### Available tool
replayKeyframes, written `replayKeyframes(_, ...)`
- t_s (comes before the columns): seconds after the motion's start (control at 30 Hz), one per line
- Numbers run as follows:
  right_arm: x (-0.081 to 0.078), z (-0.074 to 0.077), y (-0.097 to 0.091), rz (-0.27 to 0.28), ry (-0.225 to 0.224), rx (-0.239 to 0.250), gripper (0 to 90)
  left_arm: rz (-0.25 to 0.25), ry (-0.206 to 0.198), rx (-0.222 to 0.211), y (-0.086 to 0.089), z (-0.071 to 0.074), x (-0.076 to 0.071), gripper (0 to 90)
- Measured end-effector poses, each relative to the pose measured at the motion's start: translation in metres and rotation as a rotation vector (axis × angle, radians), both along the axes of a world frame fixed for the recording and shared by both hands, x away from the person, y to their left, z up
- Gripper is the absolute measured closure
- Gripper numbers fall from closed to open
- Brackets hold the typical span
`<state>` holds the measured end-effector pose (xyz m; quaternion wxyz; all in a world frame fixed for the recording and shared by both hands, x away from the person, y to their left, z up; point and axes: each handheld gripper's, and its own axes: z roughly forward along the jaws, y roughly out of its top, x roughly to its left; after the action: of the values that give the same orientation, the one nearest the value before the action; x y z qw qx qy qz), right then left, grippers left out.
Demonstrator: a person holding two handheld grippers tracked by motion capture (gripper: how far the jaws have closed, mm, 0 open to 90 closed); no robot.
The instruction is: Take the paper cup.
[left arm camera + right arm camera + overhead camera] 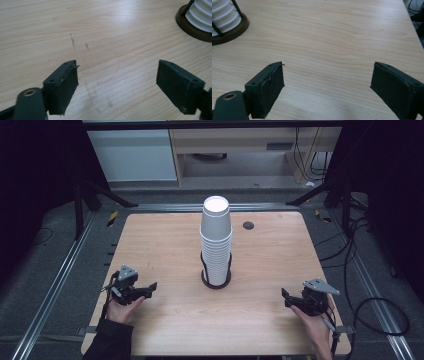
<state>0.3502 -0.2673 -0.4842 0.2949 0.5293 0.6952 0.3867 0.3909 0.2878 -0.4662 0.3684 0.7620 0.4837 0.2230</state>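
A tall stack of white ribbed paper cups (216, 237) is seated upright in a dark round wire-framed holder (216, 279) at the middle of the light wooden table (165, 320). The left claw (148, 289) is held wide, with nothing between its jaws, low over the table's near left. The right claw (286, 297) is likewise spread wide and unloaded at the near right. Both are well apart from the stack.

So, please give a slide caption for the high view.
Stack of white cups in holder between two open tongs.
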Motion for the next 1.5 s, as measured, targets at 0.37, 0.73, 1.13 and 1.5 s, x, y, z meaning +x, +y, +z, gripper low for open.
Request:
replayKeyframes(0.37,-0.003,0.008,0.004,0.017,-0.041,-0.019,10.8,0.001,-0.067,-0.014,-0.001,0.007,-0.006,23.5)
replayKeyframes(0.73,0.001,0.056,0.000,0.025,-0.158,0.115,10.4,-0.032,-0.063,-0.039,-0.001,0.011,-0.007,20.0)
replayKeyframes(1.13,0.008,0.134,0.025,0.143,-0.297,0.213,8.3,-0.025,-0.051,-0.051,0.000,0.012,-0.007,21.7)
replayKeyframes(1.5,0.025,0.171,0.057,0.211,-0.327,0.200,7.9,-0.018,-0.057,-0.053,0.002,0.014,-0.007,20.0)
